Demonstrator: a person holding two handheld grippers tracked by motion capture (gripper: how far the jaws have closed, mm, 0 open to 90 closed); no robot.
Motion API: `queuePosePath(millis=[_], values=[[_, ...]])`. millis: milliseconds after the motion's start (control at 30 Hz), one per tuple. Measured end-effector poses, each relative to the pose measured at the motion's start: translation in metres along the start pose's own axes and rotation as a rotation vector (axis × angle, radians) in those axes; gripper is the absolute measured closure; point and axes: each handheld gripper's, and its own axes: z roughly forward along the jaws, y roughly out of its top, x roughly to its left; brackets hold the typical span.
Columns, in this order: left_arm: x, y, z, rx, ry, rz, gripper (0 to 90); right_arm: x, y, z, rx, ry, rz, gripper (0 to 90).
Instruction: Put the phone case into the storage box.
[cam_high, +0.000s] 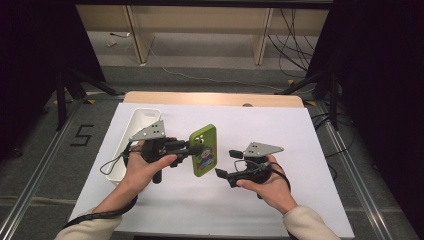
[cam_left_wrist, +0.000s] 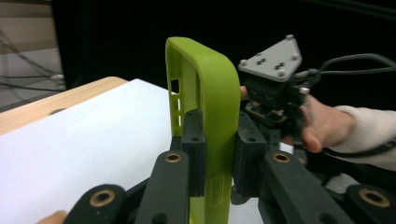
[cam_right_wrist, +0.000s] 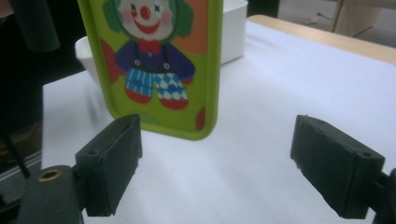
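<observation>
A lime green phone case (cam_high: 205, 150) with a clown picture on its back is held up on edge over the white sheet. My left gripper (cam_high: 192, 150) is shut on its long side; in the left gripper view both pads (cam_left_wrist: 194, 140) press the green rim (cam_left_wrist: 212, 107). My right gripper (cam_high: 227, 162) stands open just right of the case, jaws wide apart and nothing between them. In the right gripper view the clown side of the case (cam_right_wrist: 154, 60) rises beyond the pads (cam_right_wrist: 114, 163).
A white tray (cam_high: 137, 135) lies at the left of the white sheet (cam_high: 280, 130), behind my left hand. The wooden table edge (cam_high: 210, 98) runs along the far side. Dark stands and cables surround the table.
</observation>
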Motion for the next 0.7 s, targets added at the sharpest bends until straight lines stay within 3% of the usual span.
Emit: queuePosePath(millis=[133, 467, 700], values=[[0.000, -0.001, -0.002, 0.001, -0.069, 0.007, 77.3, 0.000, -0.004, -0.002, 0.012, 0.051, -0.001, 18.8], [-0.002, -0.003, 0.003, 0.009, -0.116, 0.002, 77.3, -0.002, -0.006, 0.005, 0.026, 0.149, 0.011, 23.7], [-0.004, -0.004, 0.006, 0.011, -0.158, -0.002, 77.3, -0.005, -0.003, 0.009, -0.002, 0.248, 0.027, 30.1]])
